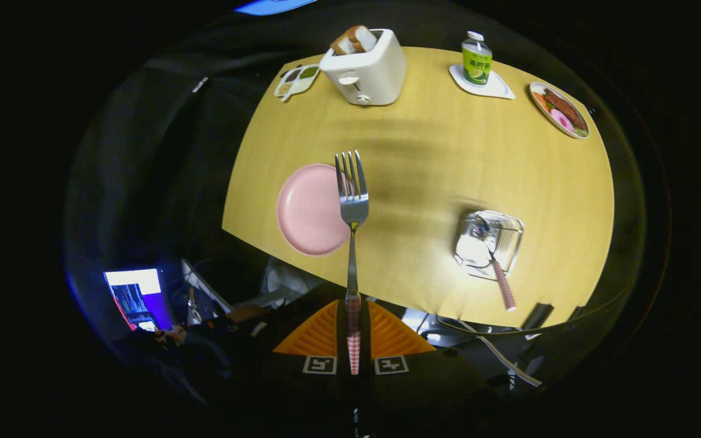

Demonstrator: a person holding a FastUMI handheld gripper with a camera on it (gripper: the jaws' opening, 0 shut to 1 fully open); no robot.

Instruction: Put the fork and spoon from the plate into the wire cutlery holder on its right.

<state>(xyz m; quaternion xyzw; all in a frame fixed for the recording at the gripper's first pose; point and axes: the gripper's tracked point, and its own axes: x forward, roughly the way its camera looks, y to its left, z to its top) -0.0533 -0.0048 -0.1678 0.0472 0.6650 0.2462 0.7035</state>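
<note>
The tool (353, 331) is clamped on the fork (353, 201), both fingers pressing the checked handle between them, and the fork's long axis runs straight ahead from the fingers, tines pointing far. It hangs high above the bench (423, 158), its head over the right edge of the pink plate (310, 210), which now lies bare. Off to the right and a little nearer sits the wire cutlery holder (488, 243), well apart from the fork. The spoon (496, 271) looks to be already in it, its pink handle leaning out over the near rim. So half the job seems done, and the fork is what remains. The coming move turns on that gap: the holder lies to the right of the tool, so the fork likely has to travel rightward and tip upright to drop in beside the spoon's handle. The path across looks open. At the far edge stand a toaster (366, 64) with bread, a small bottle (476, 59) on a coaster, and a dish of food (560, 109).
</note>
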